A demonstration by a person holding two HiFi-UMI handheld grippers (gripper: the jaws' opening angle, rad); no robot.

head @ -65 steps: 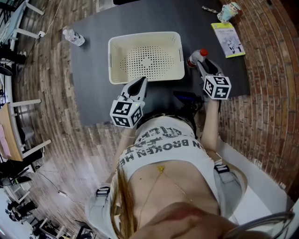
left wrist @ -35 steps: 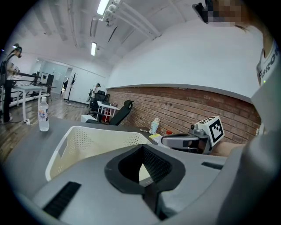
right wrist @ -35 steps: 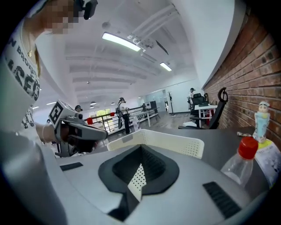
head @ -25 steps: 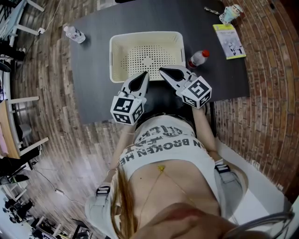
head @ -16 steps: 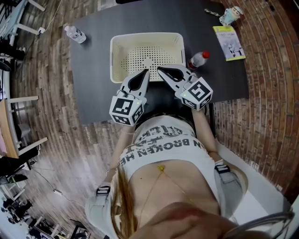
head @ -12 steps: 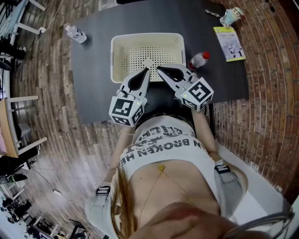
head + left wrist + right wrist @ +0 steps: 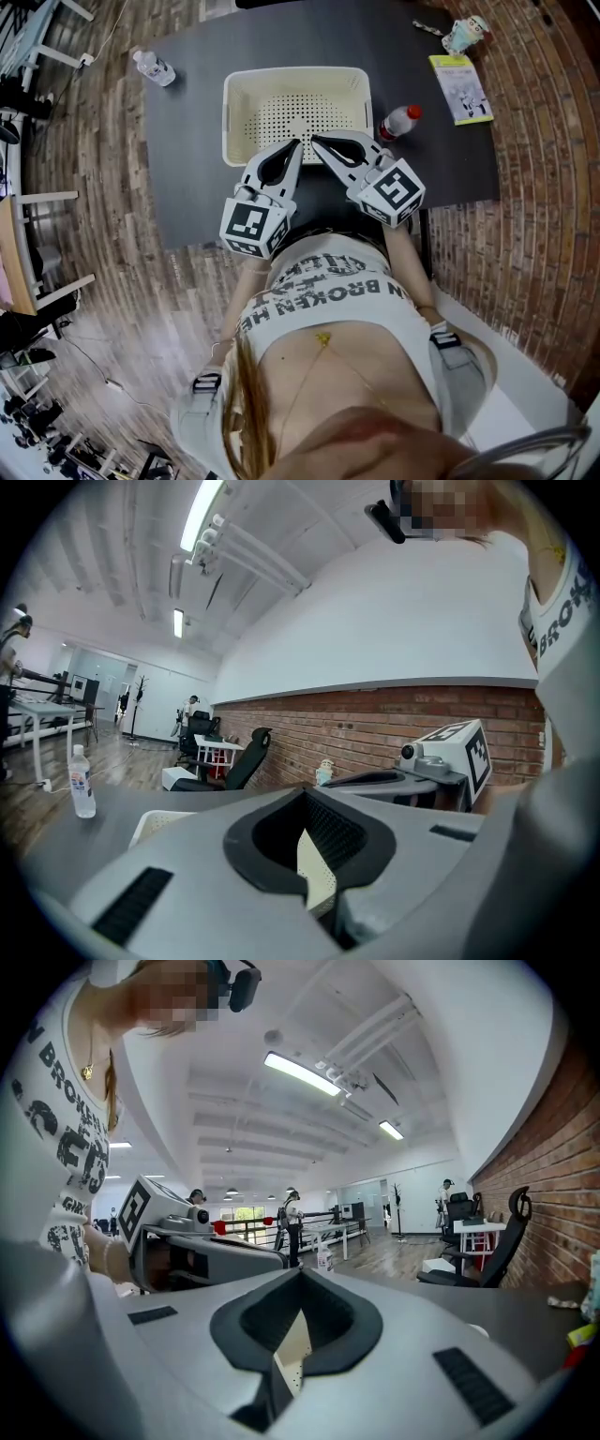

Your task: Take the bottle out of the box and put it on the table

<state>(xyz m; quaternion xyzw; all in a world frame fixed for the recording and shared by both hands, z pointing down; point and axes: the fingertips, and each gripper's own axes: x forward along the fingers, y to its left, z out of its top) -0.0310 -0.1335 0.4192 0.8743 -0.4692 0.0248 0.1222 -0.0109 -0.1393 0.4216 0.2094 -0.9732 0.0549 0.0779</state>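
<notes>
Right tongs moved off bottle — shut, empty, beside left tongs.

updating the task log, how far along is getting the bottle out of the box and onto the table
Done: the box is empty, and the red-capped bottle sits on the table just off its right side. In hand: nothing; the left gripper and right gripper are both shut and empty, near the box's front edge. Left: nothing visible remains.
</notes>
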